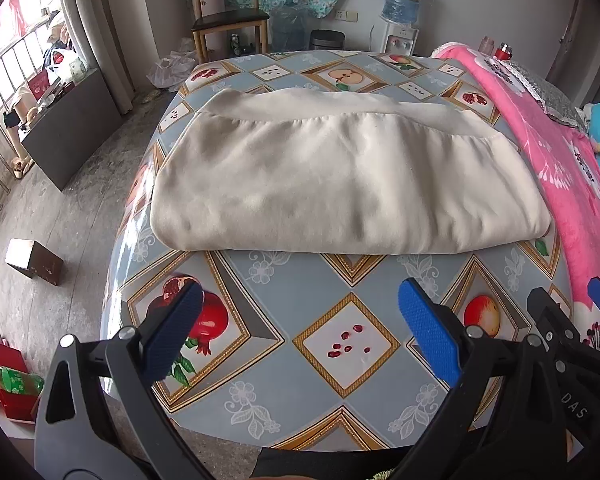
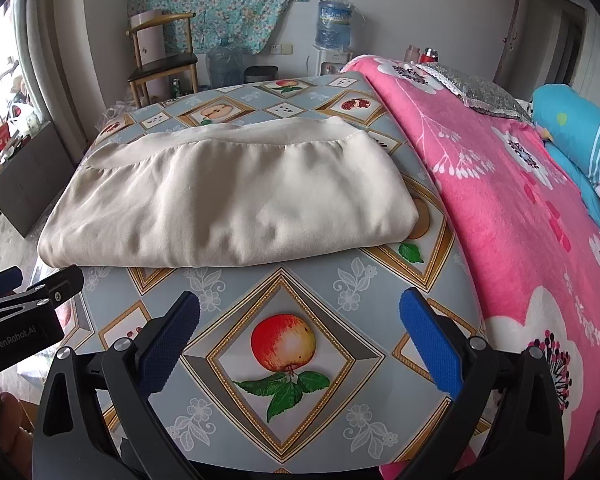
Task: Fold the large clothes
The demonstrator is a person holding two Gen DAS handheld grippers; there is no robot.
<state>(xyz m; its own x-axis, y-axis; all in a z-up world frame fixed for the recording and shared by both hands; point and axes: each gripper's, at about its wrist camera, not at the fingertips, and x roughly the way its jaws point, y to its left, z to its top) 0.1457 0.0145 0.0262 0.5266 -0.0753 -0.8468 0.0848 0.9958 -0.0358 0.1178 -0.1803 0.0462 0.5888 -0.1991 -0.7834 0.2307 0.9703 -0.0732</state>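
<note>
- Left wrist view: the cream garment [image 1: 340, 184] lies folded on the fruit-print tablecloth [image 1: 300, 312], ahead of both grippers and apart from them; its lower layers are hidden under the top fold.
- Left gripper [image 1: 300, 332] has its jaws spread wide, with nothing between them.
- Right gripper [image 2: 300, 340] is likewise wide open and empty, over a printed apple.
- Right wrist view shows "GenRobot.AI" on the other gripper's body at left; the left view shows "DAS", cut off.
- Pink floral blanket [image 2: 520, 220] lies right of the grippers, running past the frame edge.
- Water bottle [image 2: 334, 24] label beyond is unreadable.
</note>
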